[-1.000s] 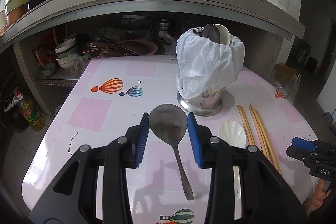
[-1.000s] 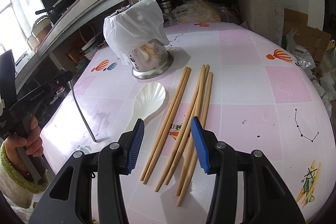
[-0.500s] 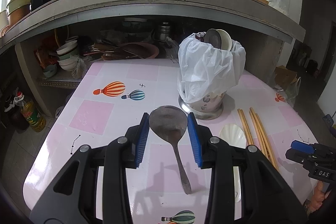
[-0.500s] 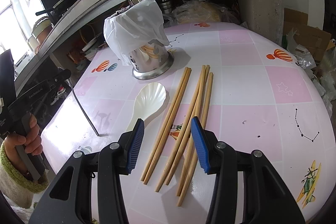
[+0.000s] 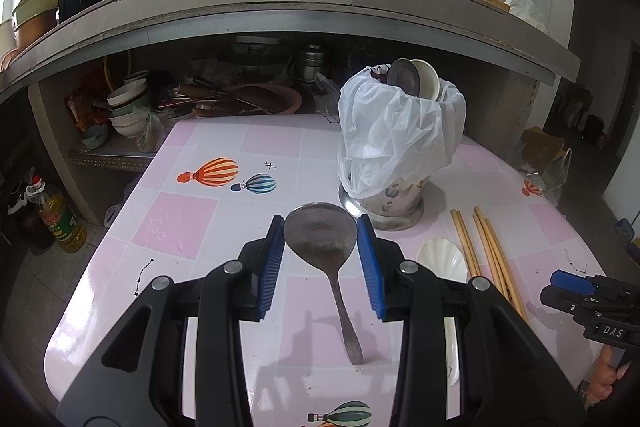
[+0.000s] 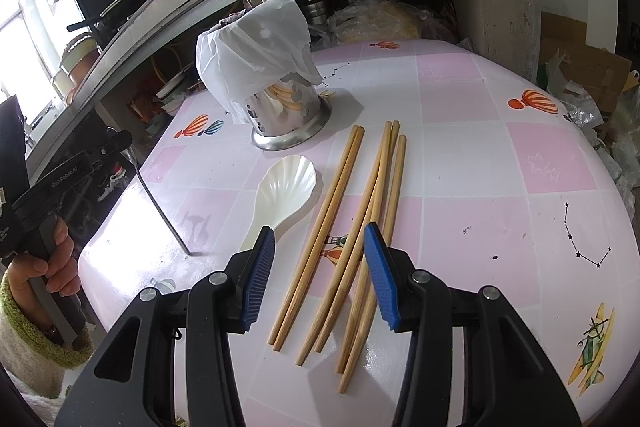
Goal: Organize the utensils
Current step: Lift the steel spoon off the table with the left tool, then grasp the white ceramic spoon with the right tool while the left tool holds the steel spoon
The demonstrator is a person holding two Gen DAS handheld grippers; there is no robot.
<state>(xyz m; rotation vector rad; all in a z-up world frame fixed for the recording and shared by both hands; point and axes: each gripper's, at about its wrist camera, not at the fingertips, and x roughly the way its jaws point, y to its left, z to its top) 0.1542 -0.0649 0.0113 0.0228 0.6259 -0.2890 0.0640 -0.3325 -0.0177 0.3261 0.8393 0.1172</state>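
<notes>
The left tongs (image 5: 321, 245) are clamped on the bowl of a metal spoon (image 5: 322, 241), one blue pad against each edge of the bowl. The spoon's handle slopes down from the tongs, and its tip meets the pink-tiled desk (image 5: 180, 223) just below them; the bowl is off the surface. A hand (image 6: 44, 259) in a green-cuffed sleeve grips this tool at the left edge of the right wrist view.

Ahead of the left tongs and a little to their right stands a steel utensil holder (image 5: 390, 195) with a white plastic bag (image 5: 396, 131) draped over its top; a dark spoon and a pale one stick out of its mouth.

To the right of the left tongs, a white shell-shaped spoon (image 6: 286, 187) lies flat on the desk, bowl toward the holder and handle reaching back to the left pad of the right tongs (image 6: 320, 263). These tongs stand apart with nothing clamped, over the loose wooden chopsticks (image 6: 360, 215), which lie side by side on the desk and run from near the holder's base back under the gap between the pads. Whether the pads touch them cannot be told.
</notes>
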